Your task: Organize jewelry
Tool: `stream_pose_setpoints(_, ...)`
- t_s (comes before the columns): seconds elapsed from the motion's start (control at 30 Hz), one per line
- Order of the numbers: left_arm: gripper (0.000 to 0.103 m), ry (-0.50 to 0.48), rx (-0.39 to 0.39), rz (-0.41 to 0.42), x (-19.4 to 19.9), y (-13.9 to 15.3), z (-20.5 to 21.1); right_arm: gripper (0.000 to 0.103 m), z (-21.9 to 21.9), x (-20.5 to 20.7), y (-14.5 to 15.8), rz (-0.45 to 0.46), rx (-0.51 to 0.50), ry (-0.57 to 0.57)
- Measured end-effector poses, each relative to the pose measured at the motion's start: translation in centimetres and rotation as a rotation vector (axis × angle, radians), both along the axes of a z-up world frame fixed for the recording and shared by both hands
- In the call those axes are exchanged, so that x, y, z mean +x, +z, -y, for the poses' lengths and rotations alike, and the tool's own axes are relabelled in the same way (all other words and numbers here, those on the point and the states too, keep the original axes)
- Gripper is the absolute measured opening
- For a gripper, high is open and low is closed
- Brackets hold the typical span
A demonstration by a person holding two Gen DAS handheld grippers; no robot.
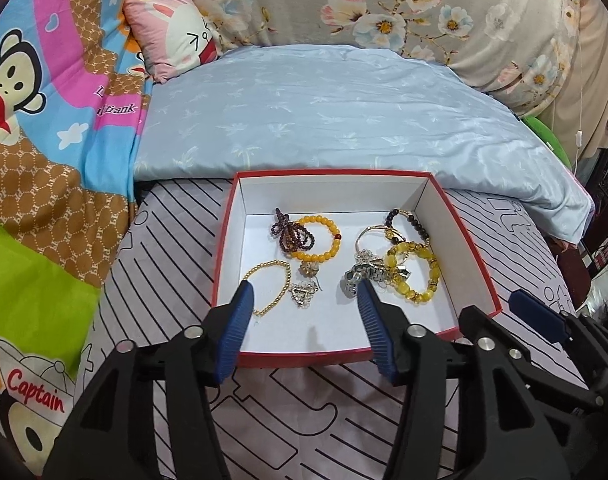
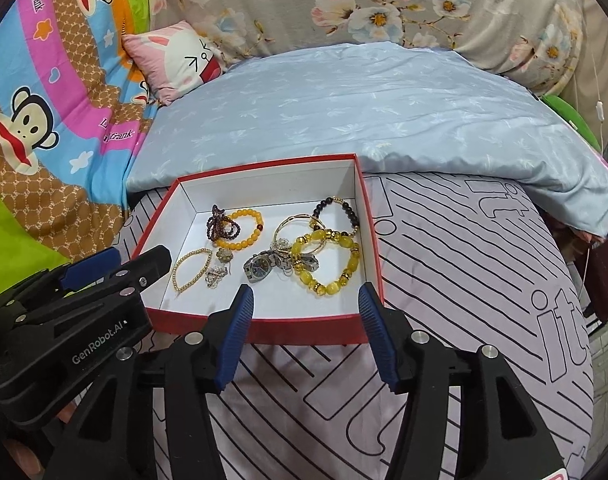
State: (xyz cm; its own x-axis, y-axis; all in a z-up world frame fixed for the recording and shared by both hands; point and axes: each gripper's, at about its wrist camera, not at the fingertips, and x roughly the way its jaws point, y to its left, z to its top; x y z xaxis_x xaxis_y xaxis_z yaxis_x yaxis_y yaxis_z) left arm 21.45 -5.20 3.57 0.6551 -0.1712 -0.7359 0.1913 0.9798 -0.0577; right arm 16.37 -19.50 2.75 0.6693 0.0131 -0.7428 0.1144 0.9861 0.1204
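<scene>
From the left wrist view, the left gripper (image 1: 306, 300) hangs wide apart and empty over the near edge of the red-rimmed white cardboard box (image 1: 468, 236), where beaded bracelets (image 1: 316, 238) lie. From the right wrist view, the right gripper (image 2: 306, 300) also gapes empty above the lined grey bedsheet (image 2: 464, 264), the silver wristwatch (image 2: 259, 268) boxed ahead.

The shallow red cardboard box with white lining (image 1: 470, 248) stands open on top, so entry from above is unobstructed. Its bare white floor along the near wall and the left side offers free room. The right half is crowded: a chunky yellow bead bracelet (image 2: 328, 264), a silver wristwatch (image 2: 259, 269) and thin gold hoop bangles (image 2: 293, 226) overlap (a tangle). The folded pale blue quilt (image 1: 324, 120) butts against the far wall.
</scene>
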Motion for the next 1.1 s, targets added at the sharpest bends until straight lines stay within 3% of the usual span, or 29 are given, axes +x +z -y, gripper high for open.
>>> stream_pose_setpoints(0.7,0.09,0.098,0.055,0.001,-3.4,-0.7,-1.4,0.077,0.3,-3.6,-0.5,0.01,-0.035,-0.071)
stream_pose_setpoints(1.1,0.092,0.118,0.058,-0.01,-4.7,-0.9,-2.0,0.081,0.0,-4.9,-0.6,0.011,-0.032,-0.082)
